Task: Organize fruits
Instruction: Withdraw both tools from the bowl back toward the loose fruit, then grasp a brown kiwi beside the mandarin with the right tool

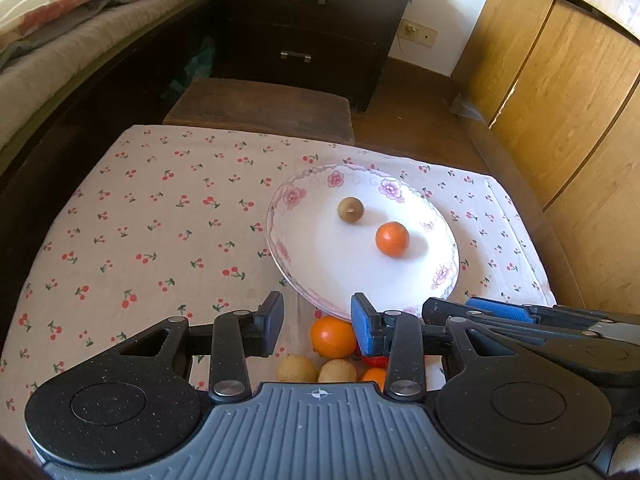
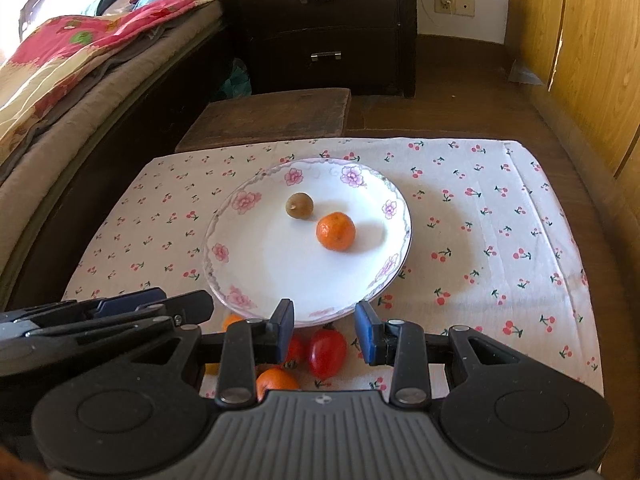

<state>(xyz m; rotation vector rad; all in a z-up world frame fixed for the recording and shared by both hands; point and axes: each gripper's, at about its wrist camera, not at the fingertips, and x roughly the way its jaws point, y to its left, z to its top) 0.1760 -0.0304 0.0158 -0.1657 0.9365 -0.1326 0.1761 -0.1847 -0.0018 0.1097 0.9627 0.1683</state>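
A white plate with pink flowers lies on the cherry-print cloth. On it are a small brown fruit and an orange. My left gripper is open and empty above an orange, with two tan fruits just below it. My right gripper is open and empty above a red tomato; another tomato and an orange lie beside it.
The cloth-covered table has a dark wooden stool behind it. A bed runs along the left, a dark drawer chest stands at the back, wooden wardrobe doors on the right.
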